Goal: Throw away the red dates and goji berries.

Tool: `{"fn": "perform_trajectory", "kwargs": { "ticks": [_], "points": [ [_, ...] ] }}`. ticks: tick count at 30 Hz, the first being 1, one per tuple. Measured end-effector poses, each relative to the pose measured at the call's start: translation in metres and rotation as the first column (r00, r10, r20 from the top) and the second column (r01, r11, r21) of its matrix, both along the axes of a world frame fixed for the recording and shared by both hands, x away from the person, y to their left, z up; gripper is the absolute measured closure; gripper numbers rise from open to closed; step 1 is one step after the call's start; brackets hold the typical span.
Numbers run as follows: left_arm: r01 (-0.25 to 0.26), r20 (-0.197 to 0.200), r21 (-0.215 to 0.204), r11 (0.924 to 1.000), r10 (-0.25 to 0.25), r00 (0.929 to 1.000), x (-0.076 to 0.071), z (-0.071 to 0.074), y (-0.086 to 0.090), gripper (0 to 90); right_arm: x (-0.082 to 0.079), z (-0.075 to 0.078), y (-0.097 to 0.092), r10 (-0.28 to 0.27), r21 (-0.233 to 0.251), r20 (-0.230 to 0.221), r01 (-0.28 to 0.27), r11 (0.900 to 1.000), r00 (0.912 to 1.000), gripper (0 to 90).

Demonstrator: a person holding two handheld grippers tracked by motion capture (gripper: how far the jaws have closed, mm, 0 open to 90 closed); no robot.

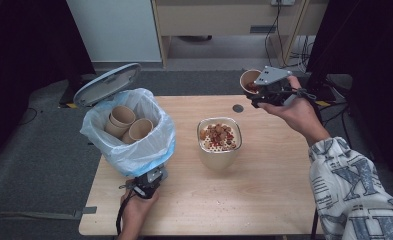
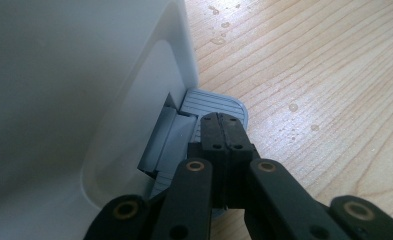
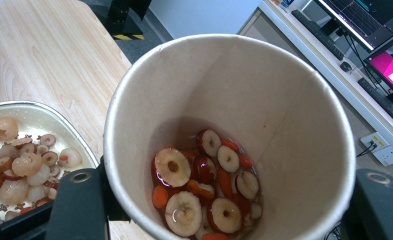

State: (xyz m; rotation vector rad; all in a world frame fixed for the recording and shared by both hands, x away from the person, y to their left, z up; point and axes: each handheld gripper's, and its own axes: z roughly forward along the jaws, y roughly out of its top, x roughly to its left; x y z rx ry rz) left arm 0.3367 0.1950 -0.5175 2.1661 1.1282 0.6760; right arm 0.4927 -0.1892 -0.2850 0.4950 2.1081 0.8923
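I hold the right gripper [image 1: 258, 91] raised over the far right corner of the table [image 1: 264, 200], its jaws clamped on either side of a paper cup [image 3: 229, 135]. The cup holds sliced red fruit [image 3: 204, 187] in a little liquid and sits roughly upright, mouth open to the gripper's camera.

The left gripper [image 2: 223, 131] is at the near left, jaws closed together with nothing between them, tips bearing on the bin's grey pedal [image 2: 215, 103]. The bin [image 1: 128, 134] stands at the left of the table, lid [image 1: 107, 83] raised, plastic liner showing, and several empty cups [image 1: 129, 122] lying inside.

A strainer bowl [image 1: 220, 141] with drained fruit sits mid-table.

Governing relation: the bowl lies near and left of the held cup, with the bin farther left beyond it. My judgement is that the cup is to be tipped over the bowl. The right gripper is the nearer one and already holds it.
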Motion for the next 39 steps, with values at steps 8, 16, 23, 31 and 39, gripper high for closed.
{"fn": "perform_trajectory", "kwargs": {
  "ticks": [8,16,23,31,39],
  "points": [
    [0.002,0.001,0.002,1.0000,-0.002,1.0000,0.000,0.000,0.000,89.5,-0.001,-0.001,0.005,0.011,-0.027,0.006,-0.011,0.9996,0.9999,33.7],
    [0.005,0.001,0.003,1.0000,-0.005,1.0000,0.000,0.000,0.000,89.5,-0.002,-0.005,0.013,0.036,-0.069,0.007,-0.035,0.9970,0.9993,33.6],
    [0.005,0.001,0.003,1.0000,-0.005,1.0000,0.000,0.000,0.000,89.5,-0.004,-0.005,0.019,0.048,-0.075,0.008,-0.048,0.9960,0.9988,33.6],
    [0.006,0.001,0.001,1.0000,-0.006,1.0000,0.000,0.000,0.000,89.5,-0.006,-0.006,0.027,0.054,-0.120,0.037,-0.049,0.9916,0.9978,33.7],
    [0.005,0.000,0.003,1.0000,-0.005,1.0000,0.000,0.000,0.000,89.5,-0.012,-0.011,0.039,0.084,-0.247,0.098,-0.057,0.9674,0.9917,34.0]
  ]
}}
